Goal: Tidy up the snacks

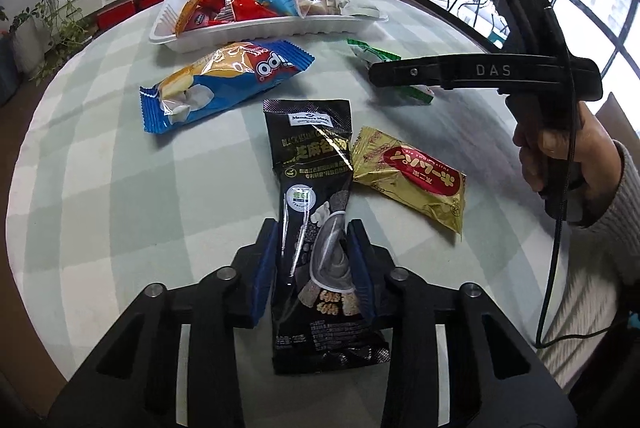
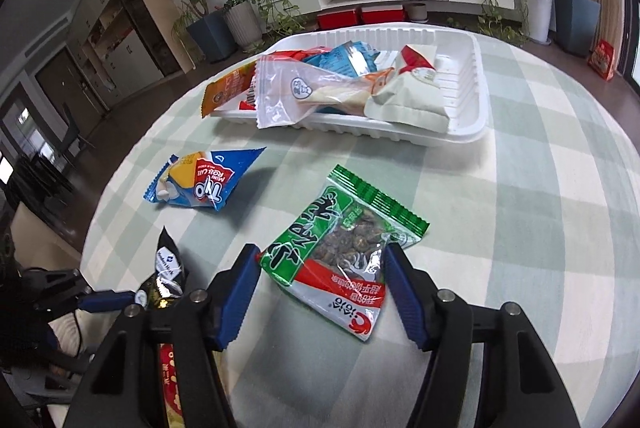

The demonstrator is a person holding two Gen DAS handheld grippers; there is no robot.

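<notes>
Here the left gripper (image 1: 314, 264) pinches the black packet (image 1: 316, 224) near the table's (image 1: 100, 168) near edge. The right gripper (image 2: 320, 292) is spread around the green packet (image 2: 340, 248), mid-table; white tray (image 2: 468, 124) toward the far edge.

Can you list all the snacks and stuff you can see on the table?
white tray: one, white, far side of table, holding several packets
packets in tray: several, red, blue, orange, clear, white; exact count unclear
blue packet: one, blue and yellow, on table before the tray
green packet: one, green with red end, on table between the right gripper's fingers
gold packet: one, gold with red oval, beside the black packet
black packet: one, black, in the left gripper
tablecloth: one, pale green check
left gripper: shut on black packet
right gripper: open around green packet
</notes>
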